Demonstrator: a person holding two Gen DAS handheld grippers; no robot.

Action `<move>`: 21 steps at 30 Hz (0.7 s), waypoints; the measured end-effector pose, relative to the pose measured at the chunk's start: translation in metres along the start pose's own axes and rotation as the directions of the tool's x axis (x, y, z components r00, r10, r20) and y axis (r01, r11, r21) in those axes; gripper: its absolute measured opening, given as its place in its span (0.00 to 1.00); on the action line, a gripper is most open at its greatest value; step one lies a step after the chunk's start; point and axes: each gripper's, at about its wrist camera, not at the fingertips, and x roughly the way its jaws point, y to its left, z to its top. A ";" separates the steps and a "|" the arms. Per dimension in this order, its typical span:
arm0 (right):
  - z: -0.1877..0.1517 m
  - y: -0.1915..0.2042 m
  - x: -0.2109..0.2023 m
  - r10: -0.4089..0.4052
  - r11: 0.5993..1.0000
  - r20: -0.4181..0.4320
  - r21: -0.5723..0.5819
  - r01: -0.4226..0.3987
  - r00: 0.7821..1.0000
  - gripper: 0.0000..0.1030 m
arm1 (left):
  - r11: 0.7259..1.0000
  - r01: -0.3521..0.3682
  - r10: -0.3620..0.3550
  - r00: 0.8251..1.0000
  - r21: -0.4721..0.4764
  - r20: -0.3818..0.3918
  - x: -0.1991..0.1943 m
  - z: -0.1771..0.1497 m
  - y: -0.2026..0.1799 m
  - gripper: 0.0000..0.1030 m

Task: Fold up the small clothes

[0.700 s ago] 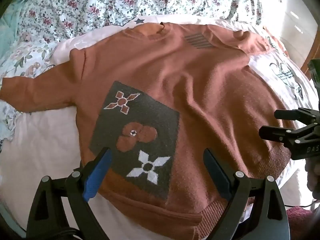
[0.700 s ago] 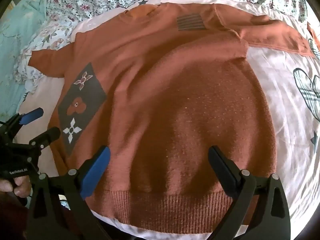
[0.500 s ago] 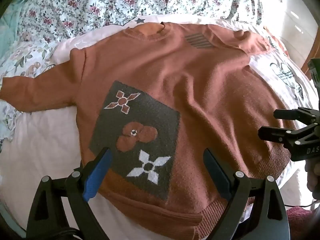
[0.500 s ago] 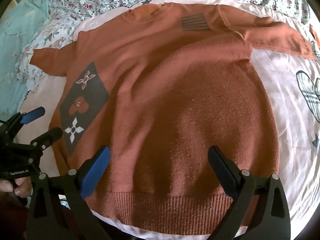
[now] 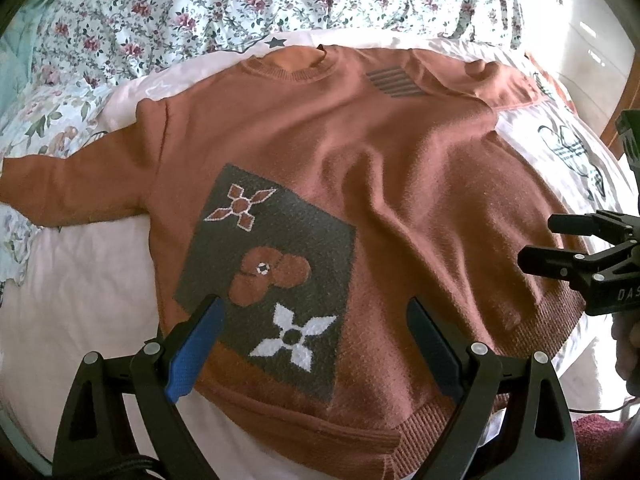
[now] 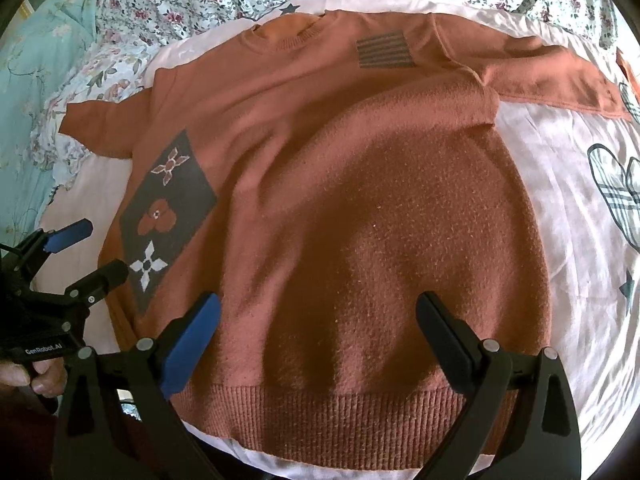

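Observation:
A rust-orange sweater [image 5: 400, 168] lies flat and face up on a pink sheet, sleeves spread to both sides; it also fills the right wrist view [image 6: 380, 220]. It has a dark patch with flower shapes [image 5: 272, 264] and a small striped patch [image 6: 384, 53] near the collar. My left gripper [image 5: 314, 332] is open and empty above the lower left hem, over the dark patch. My right gripper [image 6: 318, 330] is open and empty above the ribbed hem [image 6: 340, 412]. Each gripper shows at the edge of the other's view.
A pink sheet [image 6: 580, 240] with star and heart prints covers the bed. A floral quilt [image 5: 240, 4] lies bunched behind the sweater. A light blue floral cloth [image 6: 36, 80] lies at the left. A wooden edge [image 5: 624, 92] stands at the far right.
Both grippers have eased slightly toward the sweater's hem. The sweater has not moved and both grippers stay open.

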 end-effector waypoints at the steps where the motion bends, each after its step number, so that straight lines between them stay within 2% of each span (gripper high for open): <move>1: 0.000 0.000 0.000 0.001 1.000 0.001 0.000 -0.001 1.000 0.95 | 1.000 0.002 -0.002 1.000 -0.002 0.005 0.000 0.000 0.000 0.90; 9: 0.001 0.001 0.001 0.000 1.000 -0.009 0.003 0.000 1.000 0.95 | 1.000 0.003 -0.003 1.000 -0.007 0.019 0.000 0.000 0.001 0.90; 15: 0.000 0.002 0.001 -0.007 1.000 0.005 -0.006 0.007 1.000 0.95 | 1.000 0.005 -0.005 1.000 -0.015 0.000 0.002 0.001 0.002 0.90; 21: 0.002 0.004 0.002 0.000 1.000 -0.045 0.015 0.001 0.999 0.95 | 1.000 0.003 -0.003 1.000 -0.025 -0.004 0.004 0.002 0.003 0.90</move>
